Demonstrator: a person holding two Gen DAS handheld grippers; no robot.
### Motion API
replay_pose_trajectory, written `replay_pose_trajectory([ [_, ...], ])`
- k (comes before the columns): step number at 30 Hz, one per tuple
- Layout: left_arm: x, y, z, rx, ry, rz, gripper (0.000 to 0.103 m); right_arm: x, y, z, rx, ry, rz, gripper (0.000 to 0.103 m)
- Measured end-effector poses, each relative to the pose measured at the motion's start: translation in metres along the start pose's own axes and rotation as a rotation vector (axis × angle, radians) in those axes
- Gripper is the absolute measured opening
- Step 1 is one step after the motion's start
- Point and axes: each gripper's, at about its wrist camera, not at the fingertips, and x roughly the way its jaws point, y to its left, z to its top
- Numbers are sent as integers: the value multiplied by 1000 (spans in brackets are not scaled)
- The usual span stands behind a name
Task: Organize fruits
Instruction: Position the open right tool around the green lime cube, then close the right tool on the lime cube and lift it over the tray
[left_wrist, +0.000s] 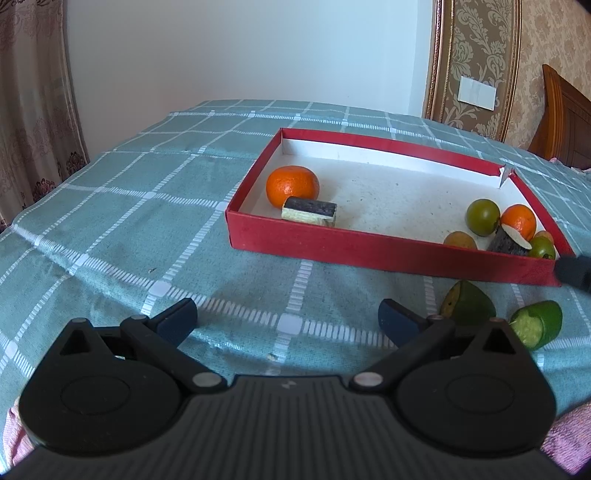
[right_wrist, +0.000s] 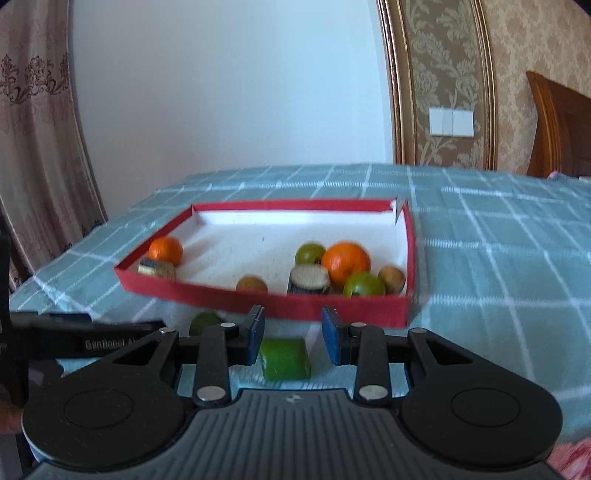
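— Right wrist view: how do the fingers stand?
— The right gripper (right_wrist: 293, 332) has its fingers a little apart, pressing on nothing. A cut green fruit piece (right_wrist: 284, 360) shows in the gap, lying on the checked cover (right_wrist: 498, 280).
— And the left?
— The left gripper (left_wrist: 286, 312) is spread wide and holds nothing. To its right lies a second green piece (left_wrist: 467, 302).
— Beyond them?
— The red box (right_wrist: 258, 302) holds two oranges, green and brown fruits, and two dark cut chunks, one at each end.
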Motion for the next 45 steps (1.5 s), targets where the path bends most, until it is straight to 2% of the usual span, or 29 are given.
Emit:
replay_pose_trajectory([
  [10,0,0,0,-3,-2,-7,103,3,-7,26,-9,-51,-26,33],
  [16,0,2,-1,-8,-5,-15,103,5,-2,9,-18,29,6,33],
  [21,-1,4,-1,-26,-10,-22,103,11,2,-8,-18,72,-16,33],
  [24,-2,4,-1,-29,-11,-23,103,11,2,-11,-11,64,-21,38],
  [29,-2,7,-1,-42,-13,-26,103,5,5,-11,-14,43,5,39],
  [30,-2,7,-1,-43,-12,-26,103,3,6,-12,-18,37,2,44],
  [31,-2,6,-1,-41,-12,-25,103,2,7,-14,-23,38,-1,54],
  [33,-2,6,-1,-41,-12,-25,103,3,8,-17,-34,42,-10,64],
  [36,-2,6,-1,-44,-11,-27,103,8,6,-21,-42,59,-14,64],
  [39,-3,6,-1,-44,-11,-27,103,12,4,-24,-39,68,-18,64],
  [40,-3,6,-1,-44,-10,-27,103,13,3,-24,-43,75,-18,61],
  [43,-2,6,-1,-44,-10,-26,103,19,4,-25,-54,113,11,37],
  [45,-2,6,-1,-46,-10,-28,103,22,7,-28,-73,122,13,33],
])
